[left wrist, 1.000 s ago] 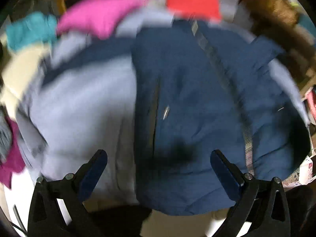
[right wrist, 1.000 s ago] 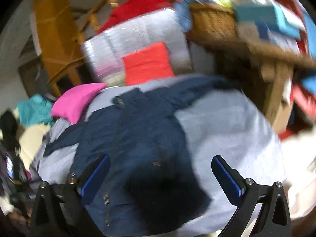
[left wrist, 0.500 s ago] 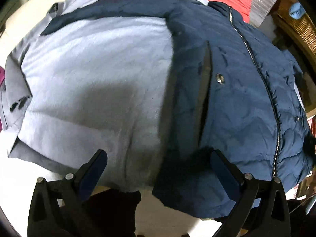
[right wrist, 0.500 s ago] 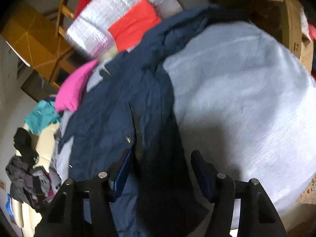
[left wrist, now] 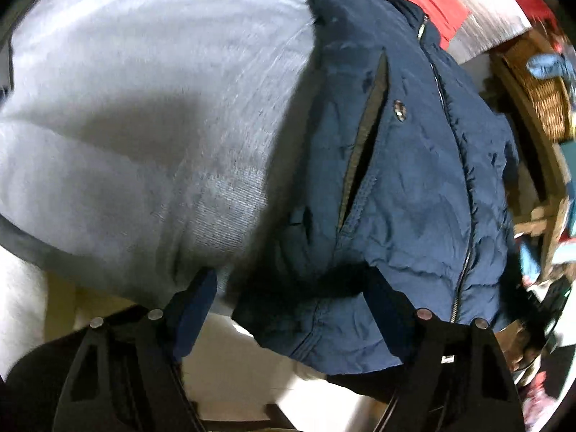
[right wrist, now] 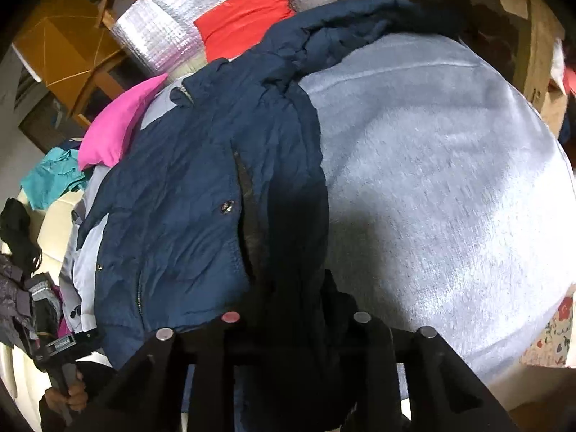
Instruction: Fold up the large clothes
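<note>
A navy puffer jacket (left wrist: 414, 180) lies zipped and face up on a pale grey fleece cover (left wrist: 144, 126). My left gripper (left wrist: 288, 295) hovers at the jacket's bottom left corner with its jaws closing. One finger is over the grey fleece and the other over the hem, and the pads are not pressing. In the right wrist view the jacket (right wrist: 187, 198) spreads left of the fleece (right wrist: 432, 180). My right gripper (right wrist: 293, 298) has its closing jaws around the jacket's dark side edge. Bunched fabric fills the gap and hides the fingertips.
Beyond the collar lie a red cushion (right wrist: 244, 14), a silver foil mat (right wrist: 162, 28) and a pink cushion (right wrist: 118, 126). Teal cloth (right wrist: 50, 176) and dark clothes pile up at the left. A wicker basket (left wrist: 543, 100) stands on wooden furniture at the right. A person's hand (right wrist: 73, 396) shows low left.
Both grippers came down close to the jacket's lower edge. The right jaws narrowed from wide open onto the jacket's side edge. The left jaws narrowed a little around the bottom corner.
</note>
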Available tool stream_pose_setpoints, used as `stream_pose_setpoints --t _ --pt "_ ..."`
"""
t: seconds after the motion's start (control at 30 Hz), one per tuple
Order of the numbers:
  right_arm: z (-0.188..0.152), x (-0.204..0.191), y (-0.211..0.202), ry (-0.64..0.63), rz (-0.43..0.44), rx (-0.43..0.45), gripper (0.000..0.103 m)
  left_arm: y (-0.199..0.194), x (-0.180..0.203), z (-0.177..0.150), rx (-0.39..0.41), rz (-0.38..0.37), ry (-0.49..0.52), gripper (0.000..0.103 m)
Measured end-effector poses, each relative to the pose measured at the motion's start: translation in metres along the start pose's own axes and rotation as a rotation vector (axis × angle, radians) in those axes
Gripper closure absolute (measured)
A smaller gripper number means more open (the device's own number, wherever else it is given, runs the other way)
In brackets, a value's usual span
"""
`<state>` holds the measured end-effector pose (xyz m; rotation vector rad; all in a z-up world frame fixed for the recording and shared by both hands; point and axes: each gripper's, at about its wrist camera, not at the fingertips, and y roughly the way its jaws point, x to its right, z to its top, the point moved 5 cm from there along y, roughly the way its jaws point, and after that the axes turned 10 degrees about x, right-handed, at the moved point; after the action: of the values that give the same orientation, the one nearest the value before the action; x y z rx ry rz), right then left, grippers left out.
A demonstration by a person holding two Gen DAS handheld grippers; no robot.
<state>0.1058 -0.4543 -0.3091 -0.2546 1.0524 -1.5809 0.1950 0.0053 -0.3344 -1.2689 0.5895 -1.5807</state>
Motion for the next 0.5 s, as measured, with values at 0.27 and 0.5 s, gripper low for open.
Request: stream_pose_setpoints --t 0.27,0.5 --pt "-0.001 -0.002 0.005 -0.012 -0.012 -0.053 0.076 0.003 0.017 -0.001 -0.040 -0.015 0.037 0.037" --pt "0.009 -0.030 -0.021 -0.066 -0.036 -0.037 0.089 -0.008 0.054 0.010 -0.041 -0.027 0.176 0.082"
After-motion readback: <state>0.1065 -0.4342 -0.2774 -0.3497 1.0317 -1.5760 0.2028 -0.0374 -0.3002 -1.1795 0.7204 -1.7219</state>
